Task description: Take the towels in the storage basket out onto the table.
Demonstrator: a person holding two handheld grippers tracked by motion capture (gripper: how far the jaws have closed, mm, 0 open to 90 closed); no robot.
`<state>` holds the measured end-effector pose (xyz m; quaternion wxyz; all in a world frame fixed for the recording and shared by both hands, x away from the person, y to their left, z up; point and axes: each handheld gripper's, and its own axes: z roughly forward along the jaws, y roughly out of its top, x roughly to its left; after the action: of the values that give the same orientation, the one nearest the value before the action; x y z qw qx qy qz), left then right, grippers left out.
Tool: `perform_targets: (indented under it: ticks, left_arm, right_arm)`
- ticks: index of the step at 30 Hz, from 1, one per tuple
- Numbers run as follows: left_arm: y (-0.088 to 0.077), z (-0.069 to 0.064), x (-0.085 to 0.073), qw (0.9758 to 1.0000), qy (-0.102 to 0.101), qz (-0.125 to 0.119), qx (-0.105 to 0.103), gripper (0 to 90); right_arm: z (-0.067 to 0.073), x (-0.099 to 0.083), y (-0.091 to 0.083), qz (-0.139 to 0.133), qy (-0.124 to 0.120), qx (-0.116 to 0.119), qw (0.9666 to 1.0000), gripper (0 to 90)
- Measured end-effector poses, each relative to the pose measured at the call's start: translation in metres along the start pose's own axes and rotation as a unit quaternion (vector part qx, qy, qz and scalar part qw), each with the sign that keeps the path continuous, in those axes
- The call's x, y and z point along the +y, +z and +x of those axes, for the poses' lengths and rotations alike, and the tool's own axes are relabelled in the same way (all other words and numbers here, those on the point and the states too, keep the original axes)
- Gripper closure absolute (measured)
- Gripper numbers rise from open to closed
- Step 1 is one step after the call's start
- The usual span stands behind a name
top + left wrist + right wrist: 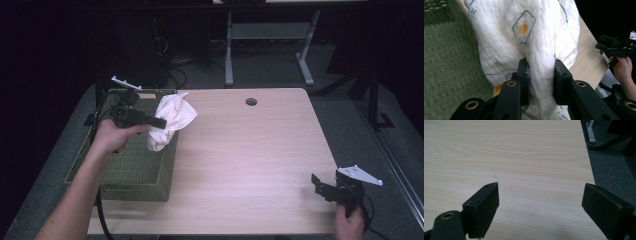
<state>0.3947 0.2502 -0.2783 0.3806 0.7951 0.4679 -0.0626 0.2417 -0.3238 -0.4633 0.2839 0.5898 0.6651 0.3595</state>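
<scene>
A white cloth (172, 120) printed with fried eggs hangs above the right rim of a green woven basket (132, 165) at the table's left. My left gripper (161, 121) is shut on a fold of it. In the left gripper view the cloth (524, 37) bunches between the two black jaws of that gripper (541, 80). At the table's near right corner my right gripper (316, 181) stands open, and in its own view that gripper (541, 205) has bare wood between its jaws.
The light wooden table (250, 150) has a round cable hole (251, 102) near its far edge. Beyond the table are desk legs (305, 62) and cables on a dark floor. The table's right edge (589, 157) runs close beside my right gripper.
</scene>
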Motion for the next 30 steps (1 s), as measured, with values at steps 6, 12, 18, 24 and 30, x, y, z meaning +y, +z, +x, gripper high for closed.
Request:
perform_targets:
  ticks: [6, 12, 18, 24, 30]
  left_arm:
    - [0.013, -0.012, 0.006, 0.9999, 0.012, 0.004, -0.009, 70.7]
    - [0.030, -0.025, 0.013, 0.9994, 0.027, 0.013, -0.015, 70.7]
    - [0.043, -0.035, 0.018, 0.9991, 0.034, 0.022, -0.011, 70.4]
    - [0.056, -0.043, 0.024, 0.9987, 0.040, 0.028, -0.015, 70.4]
    - [0.072, -0.051, 0.029, 0.9980, 0.049, 0.038, -0.015, 70.4]
  right_arm:
    - [0.000, 0.000, 0.000, -0.001, 0.000, 0.000, 1.0000, 13.9]
    - [0.000, 0.000, 0.000, 0.000, -0.002, -0.001, 1.0000, 13.9]
    - [0.000, 0.000, -0.001, 0.000, -0.002, 0.000, 1.0000, 13.9]
    - [0.001, 0.001, -0.001, -0.001, -0.004, 0.001, 1.0000, 13.9]
    - [0.001, 0.001, -0.001, 0.000, -0.004, 0.000, 1.0000, 13.9]
